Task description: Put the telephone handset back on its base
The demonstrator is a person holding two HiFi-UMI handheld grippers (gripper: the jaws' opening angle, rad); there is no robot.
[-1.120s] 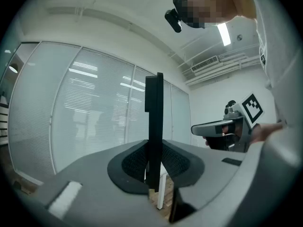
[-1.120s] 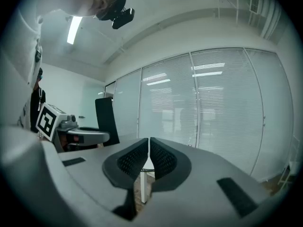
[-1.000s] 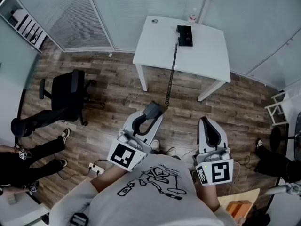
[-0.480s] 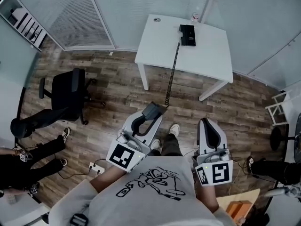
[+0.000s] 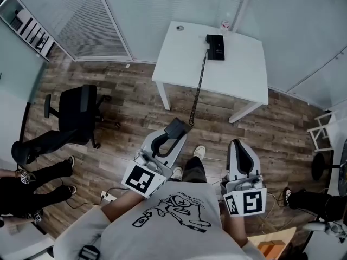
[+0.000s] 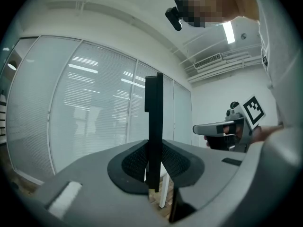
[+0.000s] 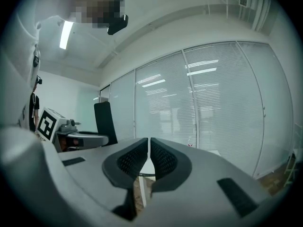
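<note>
The wooden floor (image 5: 135, 99) fills most of the head view. At its far side stands the white table (image 5: 238, 69), with a black office chair (image 5: 78, 112) well apart at the left. The left tongs (image 5: 172, 136) are clenched on the telephone handset (image 6: 154, 108), which stands upright between the two ribbed pads, above the floor and well apart from the table. The right tongs (image 7: 148, 157) are pressed together and hold nothing. The base (image 5: 215, 47) lies on the table near its far edge. The coiled cord (image 5: 198, 88) hangs from the base to the handset.
</note>
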